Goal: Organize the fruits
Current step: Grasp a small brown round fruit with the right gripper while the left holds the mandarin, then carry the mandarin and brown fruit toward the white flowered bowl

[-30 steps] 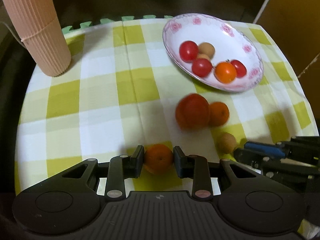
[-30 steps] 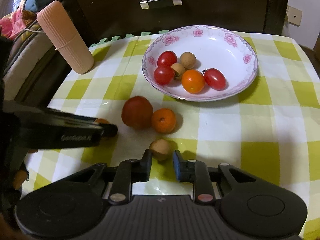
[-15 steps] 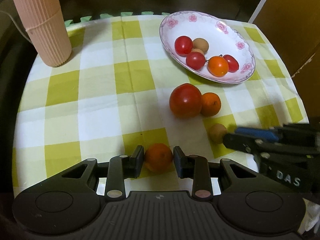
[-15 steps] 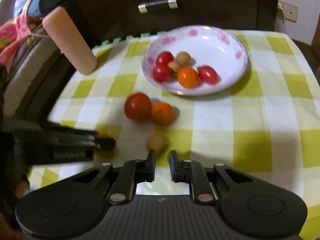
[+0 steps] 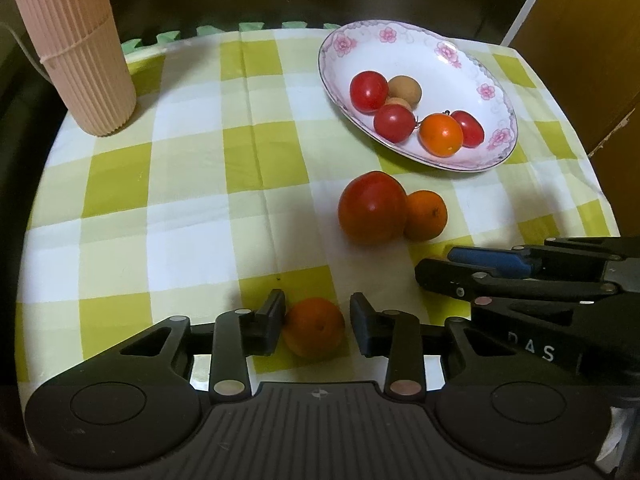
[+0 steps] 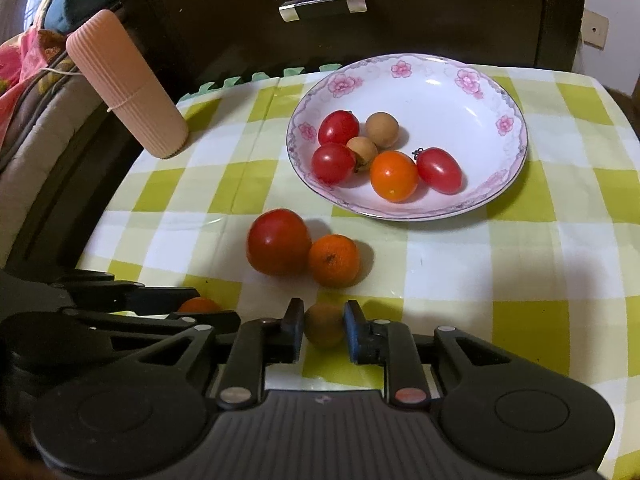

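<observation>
Down at the bottom centre of the left wrist view, the left gripper sits low over the checked cloth with a small orange between its fingers. The left finger looks to touch the fruit; a thin gap shows on the right side, so the jaws stand narrow around it rather than clamped.

The right gripper is at the bottom centre of its own view, fingers narrow on either side of a brown longan. The left pad seems to touch it, the right pad is just beside it; I cannot tell whether it is truly pinched. In the left view that gripper reaches in from the right edge and hides the longan.

Mid-frame in both views, a big tomato and a second orange lie touching on the cloth, between the grippers and the plate.

The flowered plate sits toward the upper right. In it: three cherry tomatoes, two longans and an orange cherry tomato, bunched in the nearer half.

At the upper left stands a ribbed pink cup, upside-down by the look of it. Behind the cloth is a dark drawer front with a metal handle.
</observation>
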`<state>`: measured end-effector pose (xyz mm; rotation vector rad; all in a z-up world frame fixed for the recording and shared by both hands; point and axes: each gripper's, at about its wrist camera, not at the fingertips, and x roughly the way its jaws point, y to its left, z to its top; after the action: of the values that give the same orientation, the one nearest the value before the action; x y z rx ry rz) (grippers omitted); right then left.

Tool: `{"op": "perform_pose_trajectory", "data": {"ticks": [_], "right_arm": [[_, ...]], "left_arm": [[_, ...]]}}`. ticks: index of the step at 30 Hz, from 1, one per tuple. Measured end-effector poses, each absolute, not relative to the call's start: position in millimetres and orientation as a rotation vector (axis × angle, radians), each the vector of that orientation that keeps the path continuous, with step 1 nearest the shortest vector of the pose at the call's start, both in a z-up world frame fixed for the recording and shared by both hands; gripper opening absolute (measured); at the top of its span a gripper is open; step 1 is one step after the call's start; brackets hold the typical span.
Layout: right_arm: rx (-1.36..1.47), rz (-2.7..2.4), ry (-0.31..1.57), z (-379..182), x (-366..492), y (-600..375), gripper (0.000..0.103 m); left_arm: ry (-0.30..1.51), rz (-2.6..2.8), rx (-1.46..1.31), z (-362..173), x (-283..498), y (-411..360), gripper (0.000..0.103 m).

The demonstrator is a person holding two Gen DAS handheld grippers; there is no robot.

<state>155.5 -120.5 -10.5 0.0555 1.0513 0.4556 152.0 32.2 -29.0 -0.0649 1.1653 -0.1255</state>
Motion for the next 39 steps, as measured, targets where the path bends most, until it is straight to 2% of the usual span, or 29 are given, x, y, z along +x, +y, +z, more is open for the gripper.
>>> {"op": "perform_pose_trajectory", "data": {"ticks": [7, 29, 34, 39], "right_arm": [[0.053, 0.457, 1.057, -13.4, 157.2, -117.0, 0.021], [0.004, 0.423, 1.091, -7.0, 123.5, -129.8, 0.022], [0.003, 0.387, 1.108, -8.9, 111.2, -139.2, 0.022], [0.013, 0.377, 1.104, -10.8, 107.7, -141.3, 0.023]], "left_arm": [[1.167, -0.118, -0.047, -28.2, 148.8, 31.0, 0.040], [1.189, -0.135, -0.043, -25.1, 130.6, 23.4, 0.041], [1.175, -0.140, -0.039, -25.3, 127.0, 22.9, 0.048], [1.175, -0.133, -0.037, -25.7, 126.8, 22.1, 0.058]]}}
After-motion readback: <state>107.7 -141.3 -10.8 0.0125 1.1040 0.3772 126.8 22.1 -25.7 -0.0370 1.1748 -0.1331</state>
